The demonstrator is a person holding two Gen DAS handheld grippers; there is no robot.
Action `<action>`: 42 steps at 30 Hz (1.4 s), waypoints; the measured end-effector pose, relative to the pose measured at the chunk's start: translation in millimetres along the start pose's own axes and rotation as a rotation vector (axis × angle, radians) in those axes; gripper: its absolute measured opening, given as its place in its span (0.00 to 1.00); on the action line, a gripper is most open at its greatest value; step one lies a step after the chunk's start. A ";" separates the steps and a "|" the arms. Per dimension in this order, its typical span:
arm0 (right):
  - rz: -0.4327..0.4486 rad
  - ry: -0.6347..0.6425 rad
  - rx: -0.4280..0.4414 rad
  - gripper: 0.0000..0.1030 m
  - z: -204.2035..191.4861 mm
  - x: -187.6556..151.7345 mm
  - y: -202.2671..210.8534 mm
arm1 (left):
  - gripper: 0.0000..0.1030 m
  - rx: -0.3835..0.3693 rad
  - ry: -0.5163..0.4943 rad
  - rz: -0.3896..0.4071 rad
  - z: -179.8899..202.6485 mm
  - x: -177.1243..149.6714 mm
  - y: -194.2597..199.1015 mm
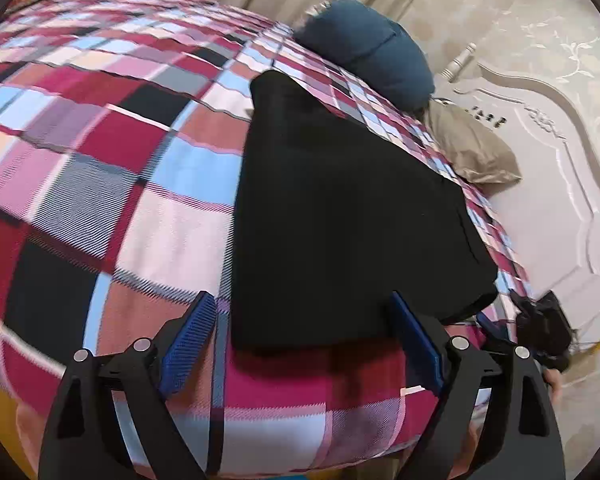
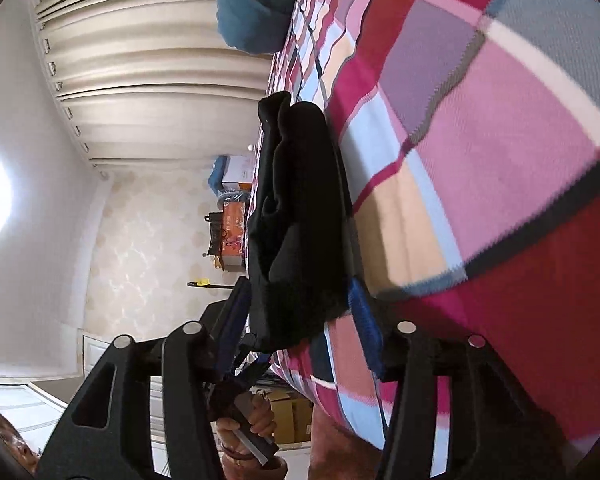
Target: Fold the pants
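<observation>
The black pants (image 1: 340, 208) lie folded in a long stack on the plaid bedspread (image 1: 120, 168). My left gripper (image 1: 300, 328) is open, its blue pads either side of the stack's near edge, just above the bed. In the right wrist view, which is rolled sideways, the pants (image 2: 300, 220) show edge-on as thick layers. My right gripper (image 2: 300, 316) is open around the near end of the stack, one pad against the bedspread (image 2: 480, 160). The right gripper also shows in the left wrist view at the bed's right edge (image 1: 540, 320).
A dark blue cushion (image 1: 368, 48) and a tan pillow (image 1: 472, 152) lie at the head of the bed by the white headboard (image 1: 560, 168). Beige curtains (image 2: 160, 80) hang behind. Boxes (image 2: 232, 216) stand on the floor beyond the bed.
</observation>
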State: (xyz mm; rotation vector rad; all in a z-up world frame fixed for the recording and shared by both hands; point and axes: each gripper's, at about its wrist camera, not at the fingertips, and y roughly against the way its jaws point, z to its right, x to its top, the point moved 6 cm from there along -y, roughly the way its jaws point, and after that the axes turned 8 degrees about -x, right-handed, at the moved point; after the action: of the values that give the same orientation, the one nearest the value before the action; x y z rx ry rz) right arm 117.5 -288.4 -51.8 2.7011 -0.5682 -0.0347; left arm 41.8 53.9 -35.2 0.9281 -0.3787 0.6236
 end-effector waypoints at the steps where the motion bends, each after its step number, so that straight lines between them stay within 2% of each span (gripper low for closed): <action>1: 0.004 0.005 0.000 0.57 -0.5 -0.1 2.2 | 0.84 0.017 -0.003 0.011 0.7 -1.6 2.0; 7: 0.046 0.073 -0.081 0.72 -7.6 -11.2 14.7 | 0.84 0.167 -0.099 0.041 17.1 -14.6 11.9; 11: 0.082 0.170 -0.274 0.78 -13.9 -23.7 12.9 | 0.84 0.228 -0.150 0.041 29.2 -25.3 13.0; 15: 0.103 0.305 -0.462 0.87 -22.4 -44.2 4.8 | 0.84 0.262 -0.134 0.042 33.2 -31.8 11.0; 23: 0.174 0.522 -0.749 0.88 -33.5 -70.2 -15.7 | 0.84 0.352 -0.163 0.045 41.9 -39.6 10.5; 29: 0.216 0.600 -0.857 0.90 -39.0 -78.9 -27.1 | 0.84 0.364 -0.181 0.045 45.0 -41.3 6.4; 35: 0.248 0.668 -0.896 0.90 -47.9 -86.2 -33.0 | 0.84 0.374 -0.183 0.038 44.3 -44.9 2.9; 42: 0.256 0.664 -0.903 0.90 -46.9 -83.6 -35.9 | 0.84 0.374 -0.178 0.037 44.5 -47.4 1.7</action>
State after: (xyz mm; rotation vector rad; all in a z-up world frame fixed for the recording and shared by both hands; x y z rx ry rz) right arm 59.2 -208.3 -25.9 1.6110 -0.5056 0.5214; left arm 2.8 1.9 -35.8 1.3421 -0.4470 0.6595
